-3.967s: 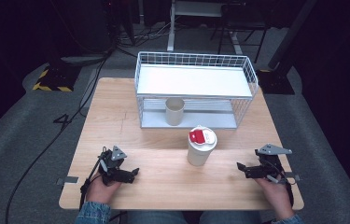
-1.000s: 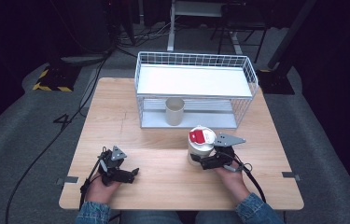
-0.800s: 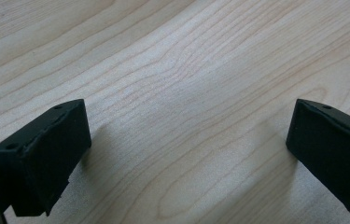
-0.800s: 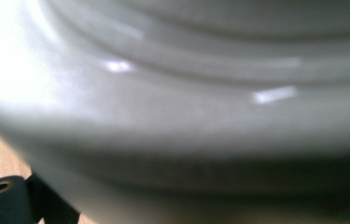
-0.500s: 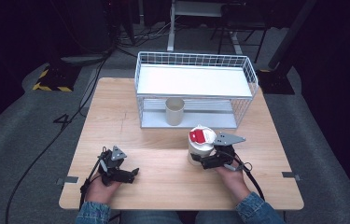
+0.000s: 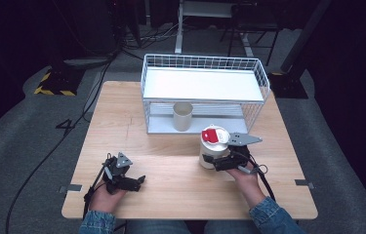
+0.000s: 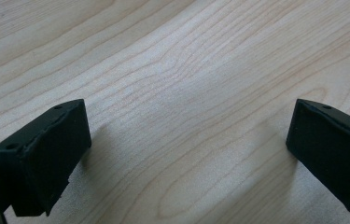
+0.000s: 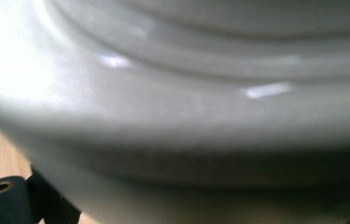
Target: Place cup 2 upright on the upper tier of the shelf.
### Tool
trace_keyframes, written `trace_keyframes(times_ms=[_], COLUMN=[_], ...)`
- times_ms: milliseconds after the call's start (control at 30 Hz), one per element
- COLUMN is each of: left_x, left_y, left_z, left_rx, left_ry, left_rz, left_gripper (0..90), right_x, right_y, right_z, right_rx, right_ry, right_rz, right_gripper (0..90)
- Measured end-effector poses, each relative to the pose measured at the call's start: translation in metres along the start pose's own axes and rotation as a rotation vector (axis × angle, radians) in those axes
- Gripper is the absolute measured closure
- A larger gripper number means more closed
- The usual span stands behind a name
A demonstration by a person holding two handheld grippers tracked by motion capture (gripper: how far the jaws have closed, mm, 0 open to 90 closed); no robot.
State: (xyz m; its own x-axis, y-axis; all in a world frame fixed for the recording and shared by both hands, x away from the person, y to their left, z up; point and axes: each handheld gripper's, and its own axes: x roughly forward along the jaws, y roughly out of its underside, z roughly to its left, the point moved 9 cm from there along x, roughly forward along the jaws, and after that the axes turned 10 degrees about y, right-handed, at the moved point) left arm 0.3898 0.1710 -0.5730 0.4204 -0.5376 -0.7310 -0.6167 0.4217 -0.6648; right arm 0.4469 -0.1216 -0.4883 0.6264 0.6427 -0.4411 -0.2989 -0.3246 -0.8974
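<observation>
A white lidded container [image 6: 209,155] with a red-and-white top [image 6: 213,135] stands right of the table's middle. My right gripper [image 6: 218,163] lies level at its lower part from the right, jaws on either side of it and shut on it. In the right gripper view the container's white wall [image 8: 172,93] is very close, with one black fingertip [image 8: 0,193] against it at the lower left. My left gripper [image 6: 139,181] rests on the wood at the front left, open, with bare tabletop between its jaws [image 7: 186,154].
A white wire rack [image 6: 205,85] with a shelf stands at the back of the wooden table [image 6: 171,195]. A plain white cup [image 6: 182,116] stands under that shelf. Cables run over the dark floor to the left.
Four seconds ago my right gripper lay near the table's right front edge; it has moved left to the container. Over the last second nothing has visibly shifted.
</observation>
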Motion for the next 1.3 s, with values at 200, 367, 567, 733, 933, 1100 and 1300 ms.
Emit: trace_keyframes(times_ms=[200, 367, 567, 733, 933, 1100, 1300], left_x=[0.0, 0.0, 0.0, 0.0, 0.0, 0.0, 0.0], left_y=[0.0, 0.0, 0.0, 0.0, 0.0, 0.0, 0.0], left_z=[0.0, 0.0, 0.0, 0.0, 0.0, 0.0, 0.0], left_rx=[0.0, 0.0, 0.0, 0.0, 0.0, -0.001, 0.0], left_ry=[0.0, 0.0, 0.0, 0.0, 0.0, 0.0, 0.0], left_rz=[0.0, 0.0, 0.0, 0.0, 0.0, 0.001, 0.002], left_gripper=[0.5, 0.5, 0.4, 0.5, 0.5, 0.5, 0.5], right_x=[-0.006, -0.011, -0.015, -0.019, -0.025, -0.029, -0.033], right_y=[-0.013, -0.025, -0.034, -0.042, -0.056, -0.068, -0.082], right_z=[-0.003, -0.005, -0.006, -0.007, -0.009, -0.009, -0.011], right_rx=[-0.018, -0.027, -0.034, -0.026, -0.035, -0.041, -0.032], right_ry=[0.01, 0.013, 0.011, 0.007, 0.005, 0.001, -0.001], right_rz=[-0.015, -0.025, -0.026, -0.031, -0.038, -0.047, -0.054], right_gripper=[9.7, 9.7, 9.7, 9.7, 9.7, 9.7, 9.7])
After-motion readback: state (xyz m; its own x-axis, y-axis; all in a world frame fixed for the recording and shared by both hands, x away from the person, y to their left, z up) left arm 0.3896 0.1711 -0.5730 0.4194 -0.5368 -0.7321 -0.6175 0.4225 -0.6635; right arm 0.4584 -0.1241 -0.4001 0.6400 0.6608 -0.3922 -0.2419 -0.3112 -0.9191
